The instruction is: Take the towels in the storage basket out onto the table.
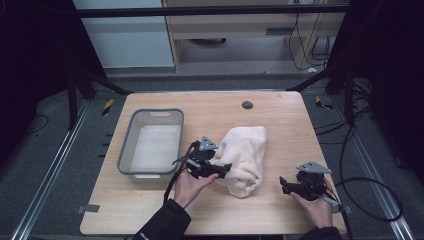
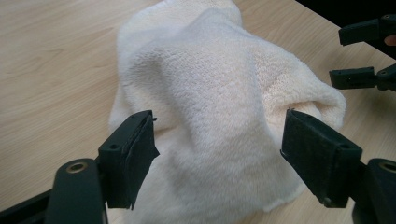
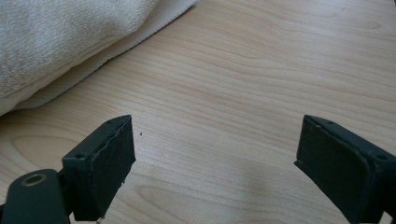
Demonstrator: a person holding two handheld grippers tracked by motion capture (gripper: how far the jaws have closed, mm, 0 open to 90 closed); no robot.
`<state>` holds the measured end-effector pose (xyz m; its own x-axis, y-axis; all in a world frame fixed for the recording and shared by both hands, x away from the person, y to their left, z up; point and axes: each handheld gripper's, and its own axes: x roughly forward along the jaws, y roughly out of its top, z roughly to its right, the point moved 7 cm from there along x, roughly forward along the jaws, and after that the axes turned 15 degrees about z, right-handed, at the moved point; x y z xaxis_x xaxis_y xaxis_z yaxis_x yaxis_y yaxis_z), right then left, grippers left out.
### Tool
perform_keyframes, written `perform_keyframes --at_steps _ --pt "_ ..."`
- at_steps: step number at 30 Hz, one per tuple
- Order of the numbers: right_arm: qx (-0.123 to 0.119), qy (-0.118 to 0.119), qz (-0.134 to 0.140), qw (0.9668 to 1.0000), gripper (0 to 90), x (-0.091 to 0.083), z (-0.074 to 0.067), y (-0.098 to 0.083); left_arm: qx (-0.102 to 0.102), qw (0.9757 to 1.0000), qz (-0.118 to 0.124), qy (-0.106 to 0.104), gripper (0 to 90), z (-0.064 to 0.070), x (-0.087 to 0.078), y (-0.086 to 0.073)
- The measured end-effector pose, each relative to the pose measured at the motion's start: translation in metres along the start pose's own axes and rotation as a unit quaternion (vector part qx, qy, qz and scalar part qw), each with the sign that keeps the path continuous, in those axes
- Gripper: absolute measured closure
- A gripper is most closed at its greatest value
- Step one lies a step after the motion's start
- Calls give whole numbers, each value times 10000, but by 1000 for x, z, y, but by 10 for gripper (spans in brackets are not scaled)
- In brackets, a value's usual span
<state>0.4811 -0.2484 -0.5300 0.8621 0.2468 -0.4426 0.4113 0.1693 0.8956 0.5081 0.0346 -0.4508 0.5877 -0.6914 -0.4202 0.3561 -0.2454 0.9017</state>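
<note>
The left tongs (image 2: 217, 140) gape wide around the crumpled cream towel (image 1: 244, 159), seemingly ready to pinch it. The right tongs (image 3: 215, 168), also apart, hover over bare desk (image 1: 280, 120) to its right, perhaps waiting

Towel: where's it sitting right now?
High view: the towel lies bunched mid-table, right of the grey bin, with the left tool at its near-left edge.

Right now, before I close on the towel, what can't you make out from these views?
- Whatever lies beneath the towel: its own bulk covers it, all views.
- Left hand-held gripper contact with the towel: left gripper view shows open jaws either side, touching or not is unclear.
- Basin near inner wall: hidden by its rim, high view.
- Towel's far part: cut off by the right gripper view's top-left edge, beyond the right hand-held gripper.
</note>
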Motion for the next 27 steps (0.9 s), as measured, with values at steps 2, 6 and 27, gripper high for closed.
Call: perform_keyframes --at_steps 2,6,27 --pt "-15 2 7 10000 114 0 0 0 56 10000 20 37 251 -3 -11 0" --pt "-18 -2 8 10000 114 0 0 0 93 9999 19 88 250 -8 -27 -4" --pt "-23 -23 -3 10000 111 -1 0 0 77 10000 28 -31 290 -20 -90 -60"
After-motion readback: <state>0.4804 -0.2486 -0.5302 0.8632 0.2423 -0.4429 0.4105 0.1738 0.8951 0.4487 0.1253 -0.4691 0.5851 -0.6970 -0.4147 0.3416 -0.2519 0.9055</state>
